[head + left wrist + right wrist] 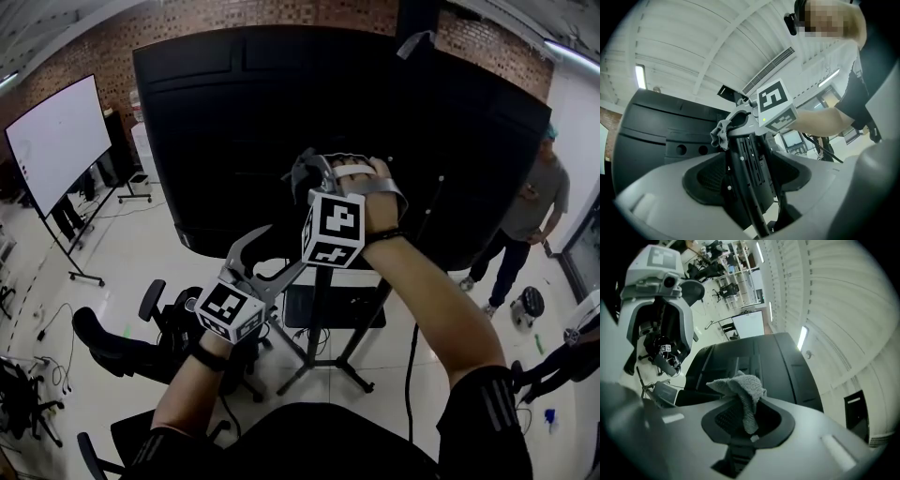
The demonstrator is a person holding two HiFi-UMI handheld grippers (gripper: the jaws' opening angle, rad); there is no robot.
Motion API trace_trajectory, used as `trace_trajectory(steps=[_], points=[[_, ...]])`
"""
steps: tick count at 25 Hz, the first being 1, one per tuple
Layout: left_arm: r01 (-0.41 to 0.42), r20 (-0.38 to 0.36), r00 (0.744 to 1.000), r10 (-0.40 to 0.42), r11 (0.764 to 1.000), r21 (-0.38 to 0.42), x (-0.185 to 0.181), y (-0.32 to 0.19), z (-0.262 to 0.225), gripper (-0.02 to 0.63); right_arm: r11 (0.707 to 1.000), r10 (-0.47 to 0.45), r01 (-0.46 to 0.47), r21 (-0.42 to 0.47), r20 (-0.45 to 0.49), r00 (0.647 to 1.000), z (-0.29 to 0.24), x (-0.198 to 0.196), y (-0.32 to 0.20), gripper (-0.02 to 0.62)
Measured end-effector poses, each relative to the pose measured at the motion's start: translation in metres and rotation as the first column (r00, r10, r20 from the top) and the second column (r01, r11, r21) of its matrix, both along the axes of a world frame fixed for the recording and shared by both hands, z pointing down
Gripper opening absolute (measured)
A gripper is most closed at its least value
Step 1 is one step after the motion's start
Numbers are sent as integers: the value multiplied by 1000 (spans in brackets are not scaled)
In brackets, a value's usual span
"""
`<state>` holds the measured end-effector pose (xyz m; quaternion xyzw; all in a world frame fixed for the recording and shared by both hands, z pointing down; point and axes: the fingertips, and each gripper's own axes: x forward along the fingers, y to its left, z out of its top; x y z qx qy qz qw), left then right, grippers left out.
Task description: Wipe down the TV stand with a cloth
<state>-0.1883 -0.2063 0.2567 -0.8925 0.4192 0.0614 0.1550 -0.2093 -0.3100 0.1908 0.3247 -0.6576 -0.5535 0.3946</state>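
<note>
Right gripper (307,176) jaws pinch a grey cloth (743,390); left gripper (265,258) jaws stand spread before the TV stand post (750,173)

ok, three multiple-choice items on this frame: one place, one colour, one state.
1. Where is the cloth?
A) clamped in the right hand-held gripper
B) lying on the floor
C) draped over an office chair

2. What colour is the cloth?
A) red
B) grey
C) yellow

3. How do the jaws of the left hand-held gripper stand?
A) shut on the cloth
B) shut on nothing
C) apart

Answers:
1 A: the right gripper view shows the cloth pinched between that gripper's jaws, held up by the black TV back.
2 B: it looks grey in both gripper views.
3 C: the left gripper view shows the jaws wide apart, with the black stand post in the gap and no cloth in them.
</note>
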Motion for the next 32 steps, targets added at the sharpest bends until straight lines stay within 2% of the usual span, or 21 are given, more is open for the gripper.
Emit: trace_trajectory(steps=[3,7,10,14,19,32], points=[[-5,-13,1000,5,1000,-2,-12,-1,0,324,997,75,-71,35,-119,990,4,-15,-11,60],[-22,-23,999,22,1000,1,-21,-2,0,324,986,165,-150,74,-276,947,16,-28,-29,60],[-28,-29,999,28,1000,2,-28,-3,2,324,976,210,-179,120,-336,918,23,-34,-41,60],[-12,-34,999,12,1000,-12,-46,-9,8,324,965,244,-191,179,-348,905,23,-41,-54,59],[14,-53,998,-15,1000,-24,-70,-15,10,324,964,247,-198,175,-327,912,25,-44,-63,58],[58,-73,996,-60,998,-20,-113,-14,6,324,981,113,-68,180,-253,961,24,-106,-54,58]])
